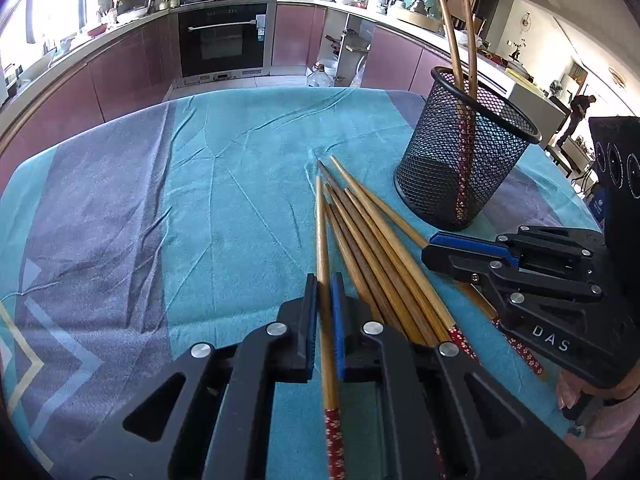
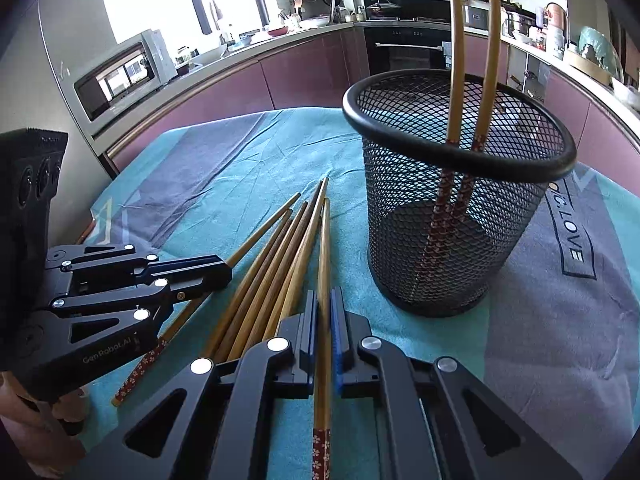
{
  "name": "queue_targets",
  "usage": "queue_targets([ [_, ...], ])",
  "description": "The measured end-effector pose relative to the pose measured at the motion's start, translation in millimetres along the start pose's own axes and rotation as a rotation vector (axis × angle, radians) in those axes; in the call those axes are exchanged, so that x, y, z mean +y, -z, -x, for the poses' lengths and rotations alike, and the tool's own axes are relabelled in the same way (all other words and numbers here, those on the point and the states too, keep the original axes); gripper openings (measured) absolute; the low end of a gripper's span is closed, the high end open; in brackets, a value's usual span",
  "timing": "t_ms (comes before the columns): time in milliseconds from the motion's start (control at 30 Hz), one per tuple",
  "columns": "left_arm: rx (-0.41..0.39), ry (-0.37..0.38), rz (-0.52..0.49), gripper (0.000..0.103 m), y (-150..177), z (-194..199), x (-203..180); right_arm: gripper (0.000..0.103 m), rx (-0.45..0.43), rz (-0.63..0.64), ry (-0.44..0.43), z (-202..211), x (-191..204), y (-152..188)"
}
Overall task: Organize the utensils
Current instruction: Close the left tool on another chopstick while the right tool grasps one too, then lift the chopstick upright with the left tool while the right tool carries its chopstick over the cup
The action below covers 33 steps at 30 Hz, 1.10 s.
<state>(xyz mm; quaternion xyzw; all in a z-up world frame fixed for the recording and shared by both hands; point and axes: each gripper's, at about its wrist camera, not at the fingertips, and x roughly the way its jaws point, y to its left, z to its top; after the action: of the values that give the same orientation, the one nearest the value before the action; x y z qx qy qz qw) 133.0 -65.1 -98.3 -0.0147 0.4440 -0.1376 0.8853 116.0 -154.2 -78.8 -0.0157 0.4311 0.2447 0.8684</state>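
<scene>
Both your left tongs (image 1: 324, 292) and right tongs (image 2: 324, 308) are clamped on one brown bamboo chopstick (image 1: 322, 240) each, at the outer edges of the pile on the teal-clothed surface (image 1: 240, 184). Lift straight, then tip each red-patterned end into the black wire-mesh cup (image 2: 460, 200) just beside.

The two chopsticks (image 2: 454, 60) standing in the mesh cup (image 2: 460, 152) run off the top edge of the right wrist view, so their tips are unseen. In the left wrist view the right gripper (image 1: 430, 246) covers part of the outermost chopstick (image 1: 384, 208). The left gripper (image 1: 324, 292) hides the thick ends of several chopsticks in the bundle (image 1: 368, 240) on the cloth (image 1: 200, 200)
</scene>
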Motion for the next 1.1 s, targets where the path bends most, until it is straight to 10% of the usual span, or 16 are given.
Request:
queue_targets([
  [1100, -0.253, 0.284, 0.01, 0.007, -29, 128, -1, 0.006, -0.292, -0.05, -0.199, 112, -15, -16],
])
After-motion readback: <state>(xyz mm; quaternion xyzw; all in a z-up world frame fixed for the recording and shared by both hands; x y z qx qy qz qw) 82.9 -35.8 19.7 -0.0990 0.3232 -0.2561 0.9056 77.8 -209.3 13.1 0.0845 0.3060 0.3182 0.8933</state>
